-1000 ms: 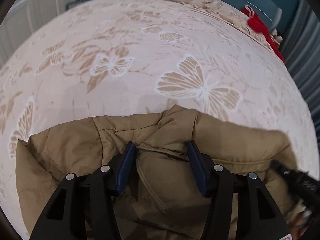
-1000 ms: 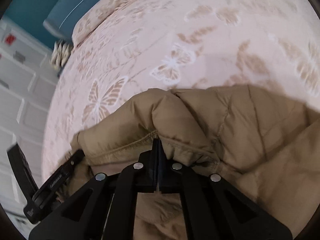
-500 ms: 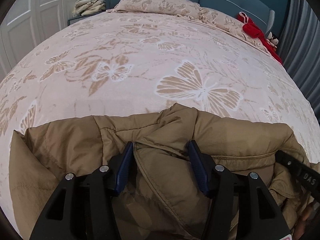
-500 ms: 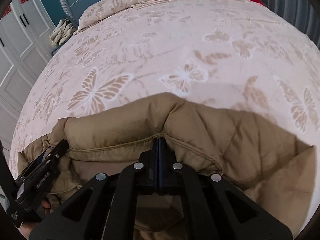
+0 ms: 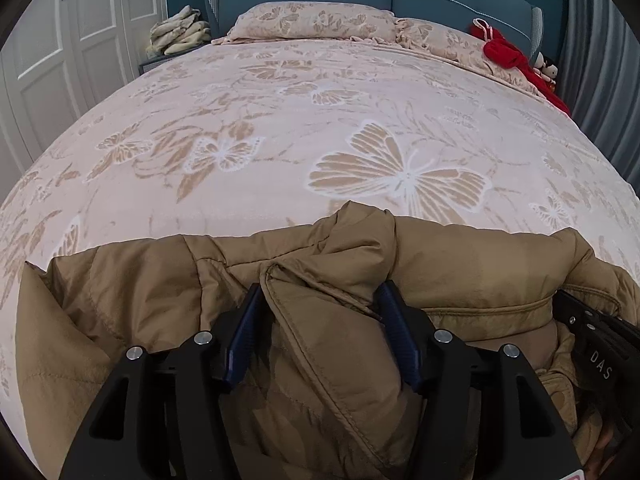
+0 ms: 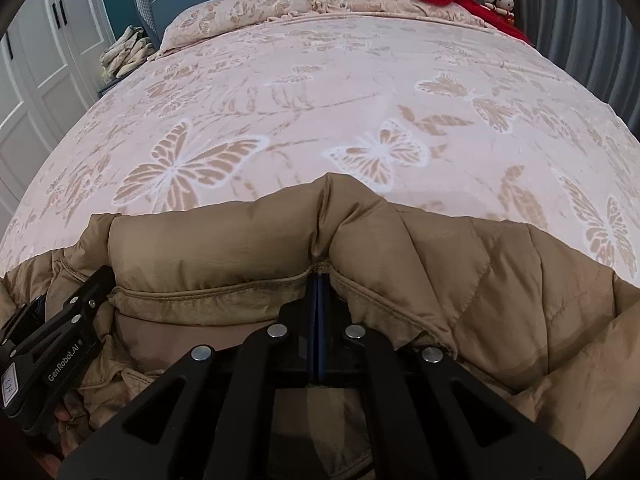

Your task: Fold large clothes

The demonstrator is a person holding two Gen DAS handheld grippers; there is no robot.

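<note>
Your right gripper (image 6: 318, 280) has its jaws pressed fully together on the stitched hem of the tan padded jacket (image 6: 248, 248), pinching a thin edge where two quilted panels meet. Your left gripper (image 5: 320, 304) stands a good part open, with a thick folded flap of the same jacket bulging between its blue pads (image 5: 244, 332). The pads sit against the fabric on both sides, but you cannot tell from here whether they are truly squeezing it or only bracketing it.

The jacket lies bunched at the near edge of the bed, resting on the pink butterfly bedspread (image 5: 360, 120). Most of the bedspread beyond it lies bare, up to the pillows (image 5: 312, 24) and a red item (image 5: 504, 50) by the headboard.

As for progress, you look to be early in the job: the jacket is crumpled and neither spread flat nor laid in neat layers. Spreading, squaring the panels and making the folds all seem left to do.
</note>
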